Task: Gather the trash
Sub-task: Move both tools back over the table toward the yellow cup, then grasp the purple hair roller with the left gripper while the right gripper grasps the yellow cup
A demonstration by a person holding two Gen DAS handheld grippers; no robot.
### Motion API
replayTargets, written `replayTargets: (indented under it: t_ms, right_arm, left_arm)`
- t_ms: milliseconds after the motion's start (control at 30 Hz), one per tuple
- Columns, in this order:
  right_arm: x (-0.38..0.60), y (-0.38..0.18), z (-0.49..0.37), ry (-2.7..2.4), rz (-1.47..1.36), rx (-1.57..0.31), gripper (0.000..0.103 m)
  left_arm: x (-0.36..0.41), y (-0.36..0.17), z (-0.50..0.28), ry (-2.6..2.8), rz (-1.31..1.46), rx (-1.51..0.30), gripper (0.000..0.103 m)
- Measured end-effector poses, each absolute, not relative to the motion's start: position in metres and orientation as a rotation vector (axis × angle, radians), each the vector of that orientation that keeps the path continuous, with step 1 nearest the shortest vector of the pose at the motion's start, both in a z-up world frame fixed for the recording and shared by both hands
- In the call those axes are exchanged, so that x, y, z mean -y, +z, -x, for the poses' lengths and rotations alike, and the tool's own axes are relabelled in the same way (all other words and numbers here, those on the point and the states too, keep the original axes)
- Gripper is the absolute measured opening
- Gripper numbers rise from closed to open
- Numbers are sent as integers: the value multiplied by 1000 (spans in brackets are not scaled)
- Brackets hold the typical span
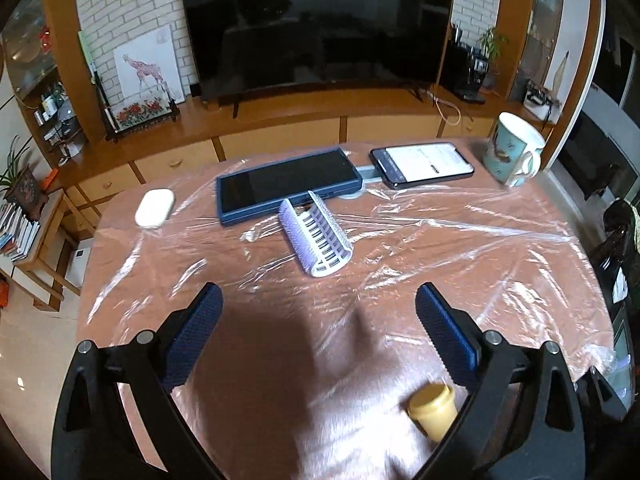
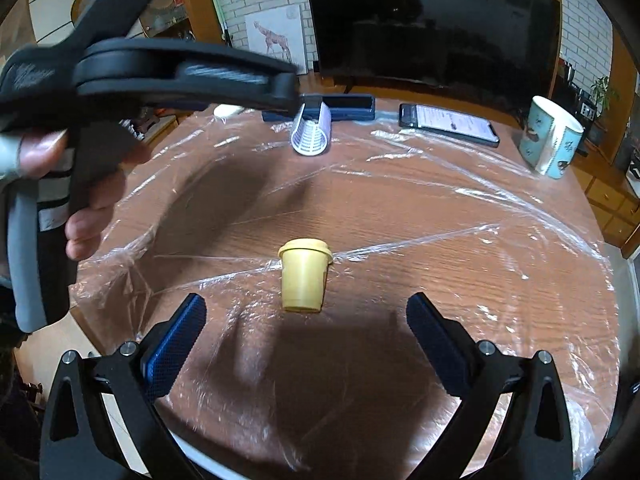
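A small yellow cup (image 2: 305, 276) with its lid stands on the plastic-wrapped wooden table (image 2: 460, 248), just ahead of my right gripper (image 2: 306, 312), which is open with nothing between its fingers. The same yellow cup (image 1: 434, 406) shows low in the left wrist view, beside the right finger of my left gripper (image 1: 319, 304); that gripper is open and empty above the table. A white and lilac slotted hair roller (image 1: 316, 238) lies on its side mid-table, seen again as the hair roller (image 2: 312, 132) farther off.
A dark blue tablet (image 1: 288, 186), a lit phone (image 1: 424, 164), a white case (image 1: 155, 207) and a turquoise mug (image 1: 512, 152) sit along the far edge. A TV (image 1: 316, 24) stands behind. A hand (image 2: 80, 184) holds the left gripper's body (image 2: 180, 76) at upper left.
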State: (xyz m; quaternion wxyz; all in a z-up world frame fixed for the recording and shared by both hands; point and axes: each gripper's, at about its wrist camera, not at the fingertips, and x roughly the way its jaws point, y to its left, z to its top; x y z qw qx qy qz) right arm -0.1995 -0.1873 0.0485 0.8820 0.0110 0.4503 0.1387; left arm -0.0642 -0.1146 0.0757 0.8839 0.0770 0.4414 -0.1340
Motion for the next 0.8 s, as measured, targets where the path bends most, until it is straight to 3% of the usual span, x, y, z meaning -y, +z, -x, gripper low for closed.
replayTargets:
  t_ms: [233,800]
  right_arm:
    - [179,39,186,292,-30,-963,97]
    - [168,27,174,286,-39,-1004,73]
  left_arm:
    - [122,48,32,-264,-172,-991,98]
    - [121,18,-5,-256,-183,-1046,98]
